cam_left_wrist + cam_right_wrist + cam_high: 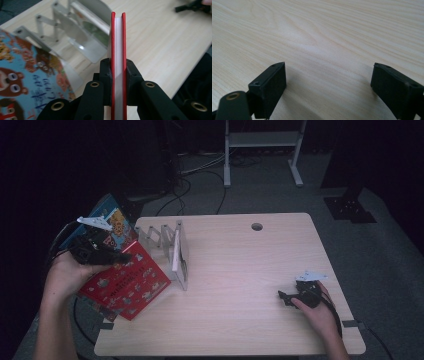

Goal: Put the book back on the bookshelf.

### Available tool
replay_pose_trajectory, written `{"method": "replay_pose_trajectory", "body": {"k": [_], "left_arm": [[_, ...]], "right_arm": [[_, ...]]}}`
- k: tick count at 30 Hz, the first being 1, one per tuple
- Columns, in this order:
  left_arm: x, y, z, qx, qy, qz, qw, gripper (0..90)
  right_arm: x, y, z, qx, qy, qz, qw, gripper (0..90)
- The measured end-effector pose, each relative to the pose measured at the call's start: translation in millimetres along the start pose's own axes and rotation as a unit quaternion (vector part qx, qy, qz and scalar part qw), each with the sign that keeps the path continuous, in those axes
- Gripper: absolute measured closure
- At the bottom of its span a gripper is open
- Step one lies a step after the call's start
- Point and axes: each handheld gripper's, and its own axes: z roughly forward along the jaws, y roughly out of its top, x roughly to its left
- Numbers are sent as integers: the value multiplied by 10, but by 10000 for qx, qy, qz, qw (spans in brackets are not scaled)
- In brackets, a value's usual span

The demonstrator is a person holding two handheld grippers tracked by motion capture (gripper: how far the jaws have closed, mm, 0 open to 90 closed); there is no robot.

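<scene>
At the left edge of the table [240, 270], your left gripper [107, 256] is clamped on a red book [125, 282]; your left hand [67, 272] carries it from the near-left side. Seen along the jaws in the left gripper view, the two pads press on the book's red covers, one on each side, with the white page block [117, 50] standing upright between them and pointing toward the rack. From above, the red book hangs tilted over the table's left edge, its lower corner near the front-left part of the tabletop. Beneath and behind it lies a blue picture book [107, 220] with cartoon bears on its cover, partly off the table on the left. Just right of the red book stands a pale accordion-style book rack [172, 247], with one thin white-edged book [176, 257] upright in its nearest slot. On the near-right side of the table, your right gripper [286, 297] rests low on the wood, well apart from the books; its jaws stand wide apart with nothing but bare wood grain between them.
</scene>
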Motion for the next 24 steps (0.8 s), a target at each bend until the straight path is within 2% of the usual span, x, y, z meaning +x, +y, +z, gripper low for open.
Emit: {"method": "replay_pose_trajectory", "body": {"k": [4,13,24], "left_arm": [[105,58,41,14,141,-216,9997,791],[347,245,180,128,366,-550,9977,791],[619,491,366,245,509,-793,9953,791]], "right_arm": [[0,0,0,-1,0,-1,10000,122],[-1,0,0,1,2,-2,10000,122],[-2,0,0,-6,-1,-3,10000,122]]}}
